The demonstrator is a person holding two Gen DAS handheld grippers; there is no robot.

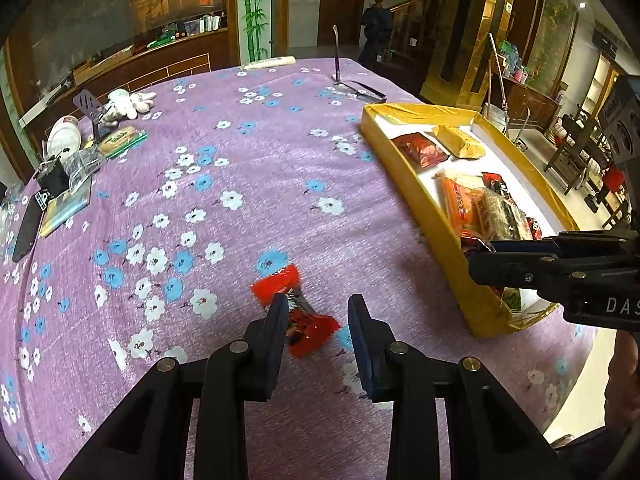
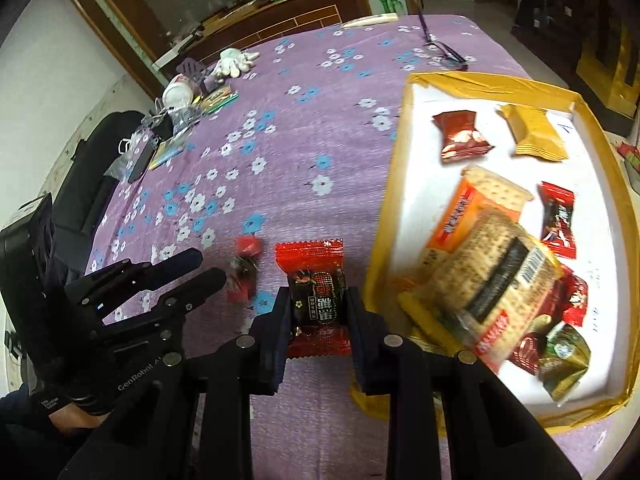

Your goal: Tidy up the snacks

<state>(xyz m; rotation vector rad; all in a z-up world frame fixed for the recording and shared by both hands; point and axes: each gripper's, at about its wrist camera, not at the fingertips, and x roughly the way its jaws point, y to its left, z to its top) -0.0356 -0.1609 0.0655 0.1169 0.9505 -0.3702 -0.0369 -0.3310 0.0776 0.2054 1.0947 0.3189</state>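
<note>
A red and black twist-wrapped candy (image 1: 298, 312) lies on the purple flowered cloth (image 1: 240, 168), partly behind one fingertip of my left gripper (image 1: 318, 320). The left jaws stand apart and the far pad does not touch the candy. In the right wrist view the same candy (image 2: 244, 272), blurred, sits just past the left gripper's (image 2: 210, 268) tips. My right gripper (image 2: 316, 308) is shut on a red and black snack packet (image 2: 314, 284), beside the yellow box's (image 2: 384, 220) near wall. The yellow box (image 1: 404, 184) holds several packets, among them orange cracker packs (image 2: 480, 240). The right gripper (image 1: 476, 258) hangs over the box's near end.
Glasses (image 1: 360, 88) and a remote (image 1: 270, 63) lie at the table's far side. White gloves (image 1: 128, 102), a cup (image 1: 64, 136), a phone (image 1: 26, 228) and other clutter crowd the left edge. A person's hand (image 2: 68, 416) holds the left gripper. Chairs (image 1: 580, 152) stand beyond the box.
</note>
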